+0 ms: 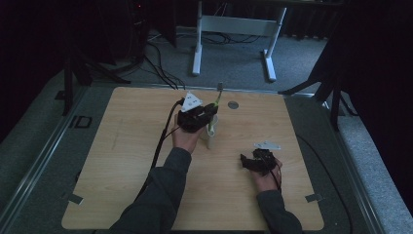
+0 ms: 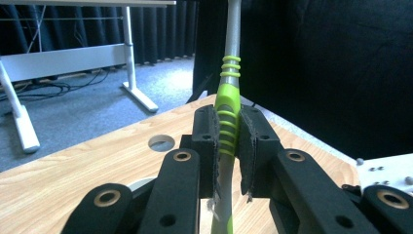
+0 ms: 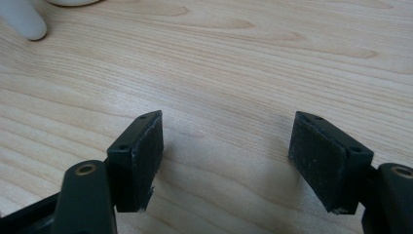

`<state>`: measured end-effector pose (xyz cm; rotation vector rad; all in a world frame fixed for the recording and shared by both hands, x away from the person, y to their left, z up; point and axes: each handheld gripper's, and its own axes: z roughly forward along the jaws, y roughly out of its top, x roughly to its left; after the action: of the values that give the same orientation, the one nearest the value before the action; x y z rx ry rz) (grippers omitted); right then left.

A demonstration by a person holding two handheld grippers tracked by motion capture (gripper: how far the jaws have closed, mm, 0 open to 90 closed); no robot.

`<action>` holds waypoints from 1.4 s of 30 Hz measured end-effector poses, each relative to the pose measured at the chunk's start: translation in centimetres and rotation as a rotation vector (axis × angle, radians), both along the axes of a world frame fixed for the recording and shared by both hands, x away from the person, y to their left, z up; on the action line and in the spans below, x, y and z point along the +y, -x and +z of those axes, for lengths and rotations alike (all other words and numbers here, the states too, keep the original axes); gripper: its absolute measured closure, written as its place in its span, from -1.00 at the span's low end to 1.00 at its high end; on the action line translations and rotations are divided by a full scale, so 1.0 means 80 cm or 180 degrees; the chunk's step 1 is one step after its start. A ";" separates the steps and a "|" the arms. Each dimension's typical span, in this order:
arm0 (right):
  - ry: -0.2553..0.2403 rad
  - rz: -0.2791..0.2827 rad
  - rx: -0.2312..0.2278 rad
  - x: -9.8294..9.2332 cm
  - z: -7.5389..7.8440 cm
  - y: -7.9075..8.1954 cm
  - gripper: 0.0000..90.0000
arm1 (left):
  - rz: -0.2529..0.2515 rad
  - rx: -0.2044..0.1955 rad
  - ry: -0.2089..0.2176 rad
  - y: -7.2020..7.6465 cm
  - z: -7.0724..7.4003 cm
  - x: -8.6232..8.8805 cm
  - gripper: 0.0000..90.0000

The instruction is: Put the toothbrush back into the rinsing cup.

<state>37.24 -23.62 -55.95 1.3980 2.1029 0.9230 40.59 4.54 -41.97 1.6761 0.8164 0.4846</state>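
My left gripper is a black linkage body with a grey three-cornered plate on top and a black cable trailing back along the forearm. Its arms carry brass-coloured pivot bushings and small screw holes, and each jaw ends in a rectangular black block faced with a worn, frayed pad. My right gripper is built the same: black jaws, two screw holes per block, scuffed pads, a brass bushing, a grey plate. Both sleeves are dark grey.

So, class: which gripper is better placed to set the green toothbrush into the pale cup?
Left. The left gripper is shut on the toothbrush directly beside the cup. The right gripper is open, holding nothing, over bare table.
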 end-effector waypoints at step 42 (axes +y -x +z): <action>0.0000 0.0003 -0.0002 0.000 0.000 0.000 -0.37 | -0.0080 0.0150 -0.0312 -0.004 -0.029 -0.017 0.67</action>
<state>37.24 -23.63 -55.95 1.3965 2.1031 0.9236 40.90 3.14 -44.31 1.7918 0.8161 0.4757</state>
